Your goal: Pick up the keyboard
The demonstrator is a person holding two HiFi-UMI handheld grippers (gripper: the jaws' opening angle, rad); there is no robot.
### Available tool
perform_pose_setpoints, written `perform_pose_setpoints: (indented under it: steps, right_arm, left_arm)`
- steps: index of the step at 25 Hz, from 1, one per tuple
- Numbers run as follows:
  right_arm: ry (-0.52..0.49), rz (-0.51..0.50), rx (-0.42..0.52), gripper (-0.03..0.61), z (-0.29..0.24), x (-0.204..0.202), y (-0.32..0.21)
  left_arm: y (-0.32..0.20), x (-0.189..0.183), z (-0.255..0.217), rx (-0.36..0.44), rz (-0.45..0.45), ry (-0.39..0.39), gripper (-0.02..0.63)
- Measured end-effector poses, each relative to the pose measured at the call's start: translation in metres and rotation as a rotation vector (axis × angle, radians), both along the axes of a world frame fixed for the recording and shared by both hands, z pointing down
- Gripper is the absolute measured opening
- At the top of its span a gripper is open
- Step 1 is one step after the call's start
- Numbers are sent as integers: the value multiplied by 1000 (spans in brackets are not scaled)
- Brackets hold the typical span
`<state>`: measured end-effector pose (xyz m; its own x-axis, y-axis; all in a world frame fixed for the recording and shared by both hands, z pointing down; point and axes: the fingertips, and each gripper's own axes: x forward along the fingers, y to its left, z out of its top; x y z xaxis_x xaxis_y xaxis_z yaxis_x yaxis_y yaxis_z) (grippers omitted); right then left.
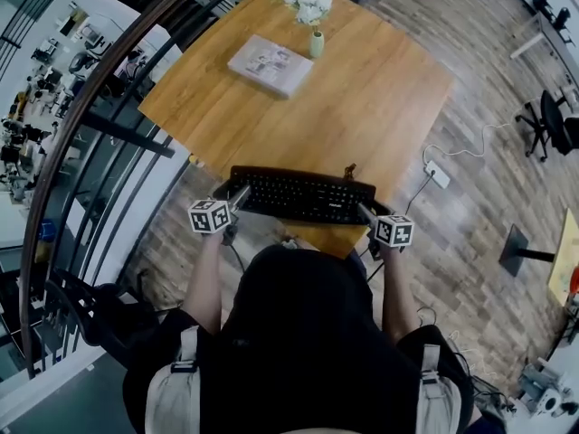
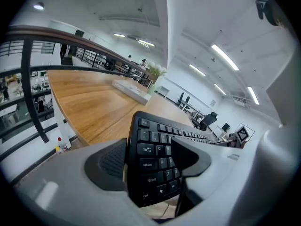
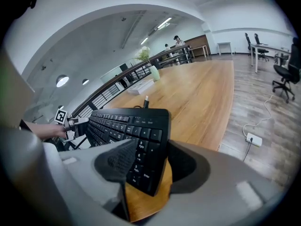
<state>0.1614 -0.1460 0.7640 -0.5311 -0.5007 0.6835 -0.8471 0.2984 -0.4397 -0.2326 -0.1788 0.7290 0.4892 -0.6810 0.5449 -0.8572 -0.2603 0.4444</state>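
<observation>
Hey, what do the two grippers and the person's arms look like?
Both the left gripper and right gripper have pale grey bodies, black textured pads inside the jaws, and a white cube with black square markers. The person wears a black top with light shoulder straps; forearms are bare.

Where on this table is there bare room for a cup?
The wide bare wood of the table between the keyboard and the book is free, as is its right side beyond the vase. The near edge is crowded: the left hand-held gripper and right hand-held gripper clamp the keyboard's ends.
</observation>
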Motion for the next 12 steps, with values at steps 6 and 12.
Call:
perform_pose_setpoints:
  steps: [6,12]
  right_arm:
    - [-18,-12,83,210,-33,-4,0]
    - [-34,-13,132,207,-64,-2,2]
  left_arm:
    - [8,-6,-40,108,-28,-2,291]
    - [20,-3,-89,220,-60,-3,291]
